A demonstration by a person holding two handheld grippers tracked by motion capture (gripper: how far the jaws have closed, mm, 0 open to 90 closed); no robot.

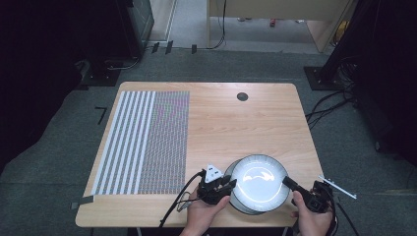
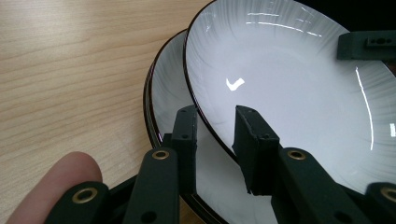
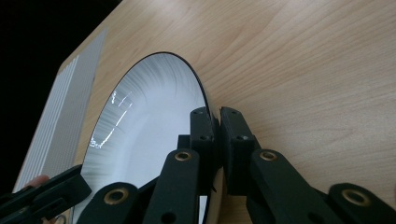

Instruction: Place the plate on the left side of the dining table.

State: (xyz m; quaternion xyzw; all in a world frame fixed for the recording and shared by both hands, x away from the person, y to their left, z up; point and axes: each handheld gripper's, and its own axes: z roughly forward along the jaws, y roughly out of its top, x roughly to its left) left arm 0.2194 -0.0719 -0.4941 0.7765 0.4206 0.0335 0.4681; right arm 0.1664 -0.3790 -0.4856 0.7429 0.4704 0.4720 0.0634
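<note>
Two grippers (image 1: pixel 230 184) (image 1: pixel 287 182) on one unmarked white plate's (image 1: pixel 259 179) dark rim.

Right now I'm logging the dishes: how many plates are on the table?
2. The upper plate is tilted up, its rim between the right gripper's fingers. The lower plate lies beneath it, at the left gripper. More could hide underneath.

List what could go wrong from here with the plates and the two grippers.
1. The top plate is tilted and carried only at its rim: the right gripper pinches one edge, so it could pivot or slip out.
2. The left gripper straddles the opposite rim with its jaws apart; if it fails to close squarely, the plate may drop onto the lower plate and chip.
3. The stack sits near the table's front edge, so a slip could send a plate off it.
</note>
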